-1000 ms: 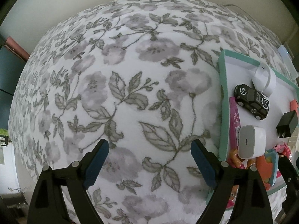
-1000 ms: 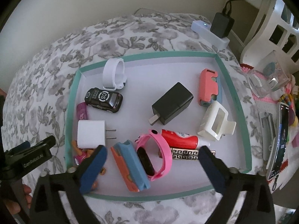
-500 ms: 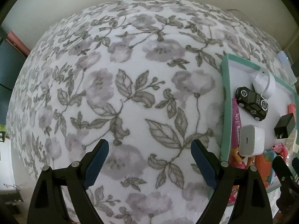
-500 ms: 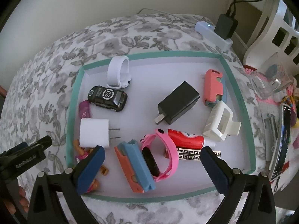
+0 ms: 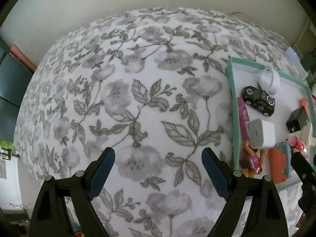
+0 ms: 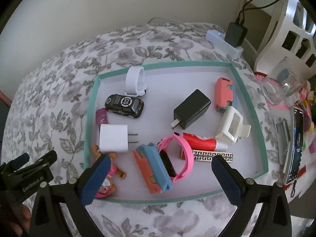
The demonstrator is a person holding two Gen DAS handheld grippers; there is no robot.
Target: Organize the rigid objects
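Hovering — both tongs (image 6: 159,174) gaping, empty.

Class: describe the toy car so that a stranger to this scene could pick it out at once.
Find the teal-rimmed tray on the floral cloth. In its far left corner, just in front of the white band, sits the toy car. It alone is black with round white badges and wheels; the black charger is a plain block.

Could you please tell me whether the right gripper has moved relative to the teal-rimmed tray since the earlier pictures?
Yes. The right gripper has pulled back and up: the teal-rimmed tray looks slightly smaller, and its near rim sits higher above the jaws.
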